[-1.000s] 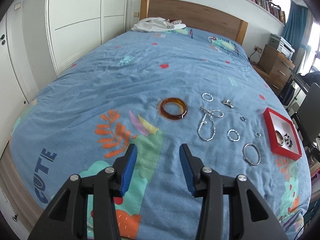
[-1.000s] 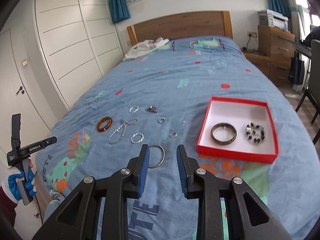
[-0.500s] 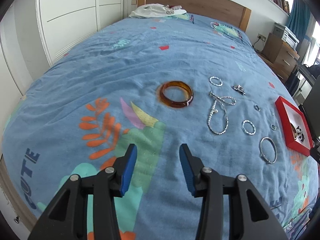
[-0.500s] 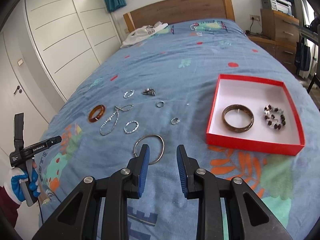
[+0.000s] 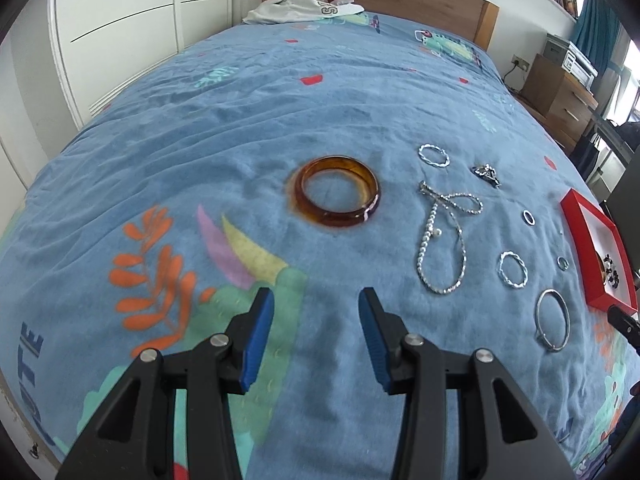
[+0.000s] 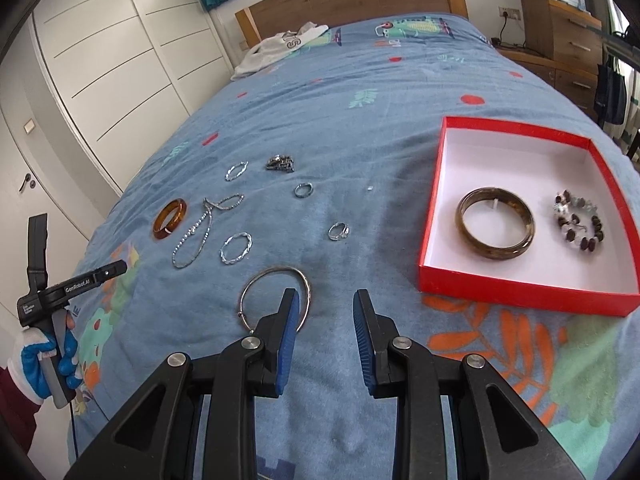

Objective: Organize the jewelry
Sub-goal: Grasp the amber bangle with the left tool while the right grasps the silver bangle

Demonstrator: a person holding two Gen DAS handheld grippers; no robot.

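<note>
An amber bangle [image 5: 337, 191] lies on the blue bedspread ahead of my open, empty left gripper [image 5: 316, 322]. To its right lie a silver chain [image 5: 444, 236], silver hoops [image 5: 512, 269] and a thin silver bangle [image 5: 553, 319]. In the right wrist view my open, empty right gripper [image 6: 326, 326] sits just over that silver bangle [image 6: 275, 296], whose near right part its left finger hides. The red box [image 6: 500, 282] to the right holds a brown bangle [image 6: 496, 228] and a bead bracelet [image 6: 579, 226].
Small rings [image 6: 339, 231] [image 6: 303, 189], a dark charm cluster [image 6: 281, 163] and twisted hoops [image 6: 236, 248] lie between bangle and box. White clothing [image 6: 280, 46] lies by the headboard. A wardrobe stands left, a wooden dresser [image 6: 560, 40] right.
Both grippers have moved forward and lower toward the jewelry. The amber bangle looms larger for the left; the silver bangle now reaches the right gripper's left finger.
</note>
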